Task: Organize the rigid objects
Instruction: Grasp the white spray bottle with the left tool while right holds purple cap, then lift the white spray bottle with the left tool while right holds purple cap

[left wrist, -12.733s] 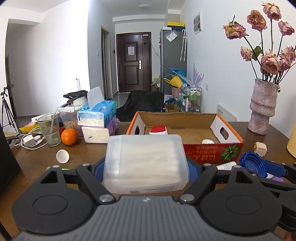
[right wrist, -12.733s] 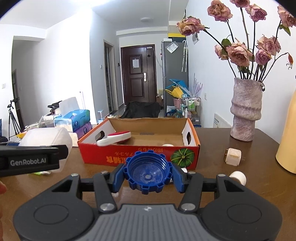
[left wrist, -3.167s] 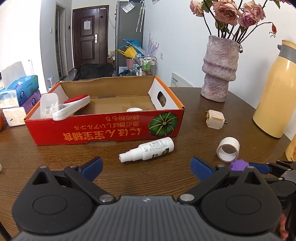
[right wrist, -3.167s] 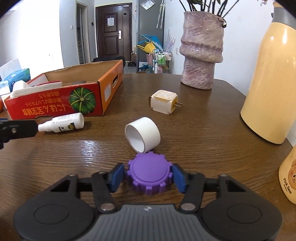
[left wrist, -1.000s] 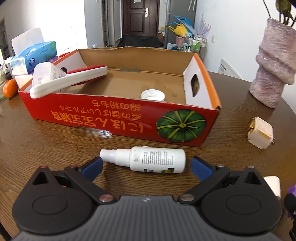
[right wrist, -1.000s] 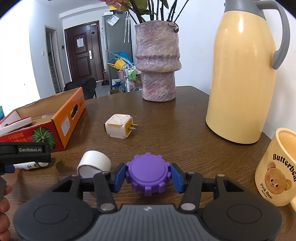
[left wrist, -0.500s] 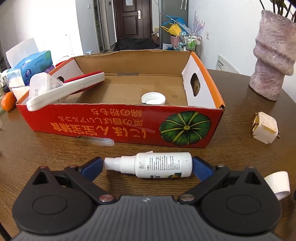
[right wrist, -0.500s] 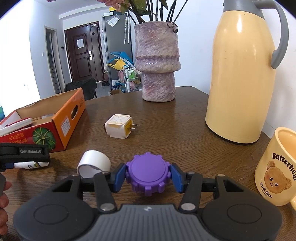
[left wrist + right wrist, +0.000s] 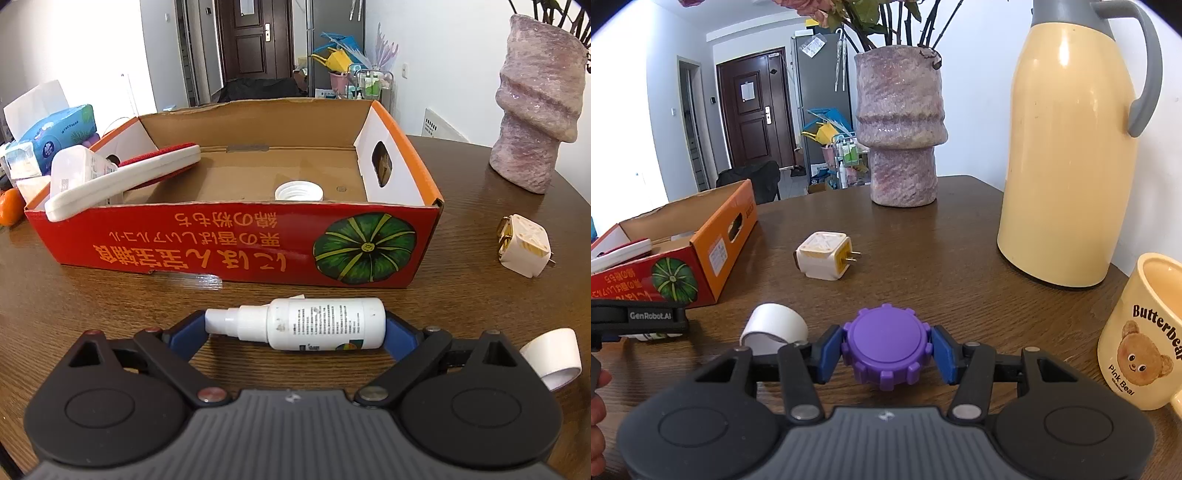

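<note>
Closing my left gripper (image 9: 295, 328) on the spray bottle (image 9: 314, 324) lying on the counter by the box (image 9: 236, 236)
Right fingers clamp the purple cap (image 9: 886, 347); brush and white cap boxed, plug and ring remain

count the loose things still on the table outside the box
4: spray bottle between the closing left tongs, purple cap in the right tongs, white ring, plug adapter. More may be hidden.

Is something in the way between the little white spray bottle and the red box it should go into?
Only the cardboard box's own near wall stands between; the spray bottle lies just in front of it, between the closing left gripper's jaws, and must be lifted over it.
</note>
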Demonstrator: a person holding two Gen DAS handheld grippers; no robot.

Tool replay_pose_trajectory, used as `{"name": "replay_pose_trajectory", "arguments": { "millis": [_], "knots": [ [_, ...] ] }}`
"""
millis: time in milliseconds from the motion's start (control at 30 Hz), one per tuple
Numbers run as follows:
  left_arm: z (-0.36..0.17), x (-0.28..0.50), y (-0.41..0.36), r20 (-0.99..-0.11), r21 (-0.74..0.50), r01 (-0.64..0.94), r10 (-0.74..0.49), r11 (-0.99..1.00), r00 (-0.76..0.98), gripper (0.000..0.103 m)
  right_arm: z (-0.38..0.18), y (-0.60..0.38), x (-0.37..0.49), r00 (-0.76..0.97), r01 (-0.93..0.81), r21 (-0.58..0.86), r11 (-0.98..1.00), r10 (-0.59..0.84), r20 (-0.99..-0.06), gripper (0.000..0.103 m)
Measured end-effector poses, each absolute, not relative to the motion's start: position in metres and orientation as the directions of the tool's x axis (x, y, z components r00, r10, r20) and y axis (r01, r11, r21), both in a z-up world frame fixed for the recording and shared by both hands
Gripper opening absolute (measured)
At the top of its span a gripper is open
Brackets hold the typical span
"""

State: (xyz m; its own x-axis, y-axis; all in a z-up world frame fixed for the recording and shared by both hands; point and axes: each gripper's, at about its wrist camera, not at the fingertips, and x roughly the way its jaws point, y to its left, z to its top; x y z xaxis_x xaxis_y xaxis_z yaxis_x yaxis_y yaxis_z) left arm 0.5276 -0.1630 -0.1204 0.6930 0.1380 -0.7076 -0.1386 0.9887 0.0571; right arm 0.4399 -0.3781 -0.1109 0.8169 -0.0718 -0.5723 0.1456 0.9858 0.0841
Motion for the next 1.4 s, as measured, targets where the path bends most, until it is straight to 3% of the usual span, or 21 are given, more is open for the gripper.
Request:
{"name": "replay_pose_trajectory", "arguments": {
  "millis": [700,1400],
  "knots": [
    [-0.105,0.485,-0.148,-0.657,0.057,-0.105,0.117,0.993,0.745,0.098,-0.104,-0.367,0.425,0.843,0.148,0.09,0.985,-0.078,-0.533,0.052],
    [-0.083,0.425,-0.113,-0.596,0.063,-0.109,0.125,0.992,0.793,0.098,-0.09,-0.319,0.386,0.88,0.062,0.123,0.99,0.004,-0.475,0.052]
  ]
}}
